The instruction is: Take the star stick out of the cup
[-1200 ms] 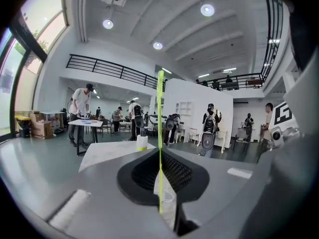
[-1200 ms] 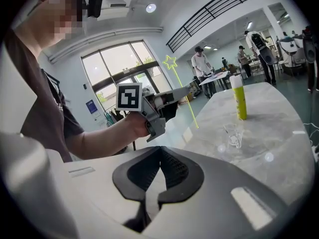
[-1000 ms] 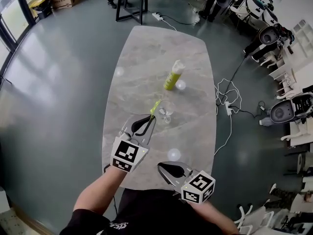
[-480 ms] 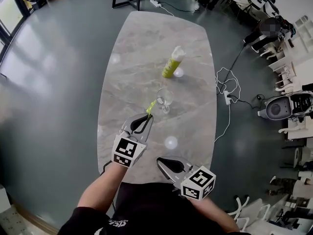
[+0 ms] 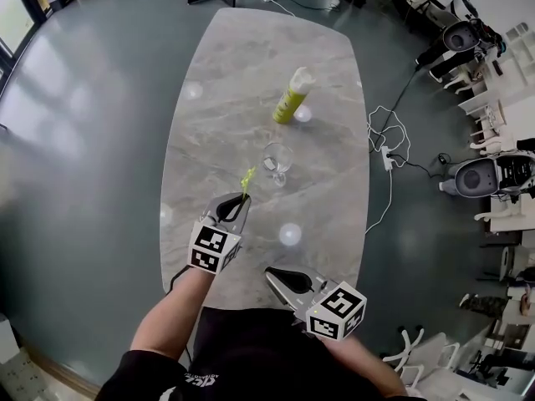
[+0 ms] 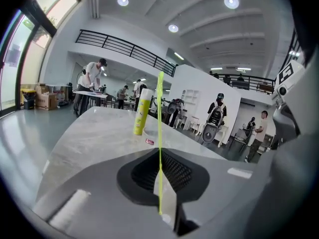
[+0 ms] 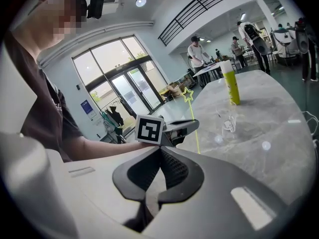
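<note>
The star stick [image 5: 247, 178], a thin yellow-green rod with a star at its tip, is clear of the cup and stands in my left gripper [image 5: 240, 199], which is shut on its lower end. In the left gripper view the star stick [image 6: 159, 148] rises straight up from the closed jaws of my left gripper [image 6: 160, 190]. The empty glass cup [image 5: 277, 164] stands on the marble table [image 5: 251, 73], just right of the stick. My right gripper [image 5: 280, 276] hovers at the near table edge, shut with nothing in it. The right gripper view shows the star stick [image 7: 192, 118], the glass cup [image 7: 227, 118] and my right gripper [image 7: 155, 199].
A yellow-green bottle [image 5: 292, 97] stands upright beyond the cup, mid-table. A white cable and power strip [image 5: 386, 153] lie on the floor right of the table. Chairs and equipment crowd the far right. Several people stand by a table far behind.
My left gripper has sunk toward the table with the stick and drawn away to the left of the cup. The right gripper has hardly moved.
</note>
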A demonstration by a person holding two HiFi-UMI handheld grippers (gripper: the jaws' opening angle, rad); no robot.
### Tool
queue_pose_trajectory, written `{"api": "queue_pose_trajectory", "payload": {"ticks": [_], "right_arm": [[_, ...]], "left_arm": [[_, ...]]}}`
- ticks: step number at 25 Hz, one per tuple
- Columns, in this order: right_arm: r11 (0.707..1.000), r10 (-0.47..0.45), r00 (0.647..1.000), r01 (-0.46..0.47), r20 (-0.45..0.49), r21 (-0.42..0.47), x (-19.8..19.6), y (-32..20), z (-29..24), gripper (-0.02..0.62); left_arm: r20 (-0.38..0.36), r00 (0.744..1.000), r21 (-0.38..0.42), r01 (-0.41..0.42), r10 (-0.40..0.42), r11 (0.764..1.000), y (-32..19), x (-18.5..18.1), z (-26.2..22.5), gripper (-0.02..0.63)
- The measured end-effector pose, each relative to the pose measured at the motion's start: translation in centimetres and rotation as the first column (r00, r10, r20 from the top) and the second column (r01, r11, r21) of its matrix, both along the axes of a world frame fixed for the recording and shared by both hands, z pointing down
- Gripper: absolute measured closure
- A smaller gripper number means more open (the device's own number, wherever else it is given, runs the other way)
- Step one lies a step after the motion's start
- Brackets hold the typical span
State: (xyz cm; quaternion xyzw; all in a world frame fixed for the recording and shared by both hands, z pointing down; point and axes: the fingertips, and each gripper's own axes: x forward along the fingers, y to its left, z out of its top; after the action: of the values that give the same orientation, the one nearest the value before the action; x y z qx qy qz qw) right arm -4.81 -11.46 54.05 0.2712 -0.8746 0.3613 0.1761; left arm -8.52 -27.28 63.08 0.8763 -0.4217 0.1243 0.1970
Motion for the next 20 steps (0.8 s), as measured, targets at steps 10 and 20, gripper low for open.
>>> {"api": "queue_pose_trajectory", "payload": {"ticks": [10, 20], "right_arm": [[1.0, 0.025, 1.0, -0.025, 0.004, -0.013, 1.1, 0.4, 0.5, 0.58], [0.999, 0.036, 0.999, -0.036, 0.013, -0.015, 1.8, 1.5, -0.5, 0.58]], "left_arm": [[0.069, 0.997, -0.068, 0.028, -0.023, 0.997, 0.2, -0.3, 4.5, 0.591], [0.148, 0.984, -0.148, 0.122, -0.1, 0.981, 0.0, -2.8, 7.2, 0.579]]}}
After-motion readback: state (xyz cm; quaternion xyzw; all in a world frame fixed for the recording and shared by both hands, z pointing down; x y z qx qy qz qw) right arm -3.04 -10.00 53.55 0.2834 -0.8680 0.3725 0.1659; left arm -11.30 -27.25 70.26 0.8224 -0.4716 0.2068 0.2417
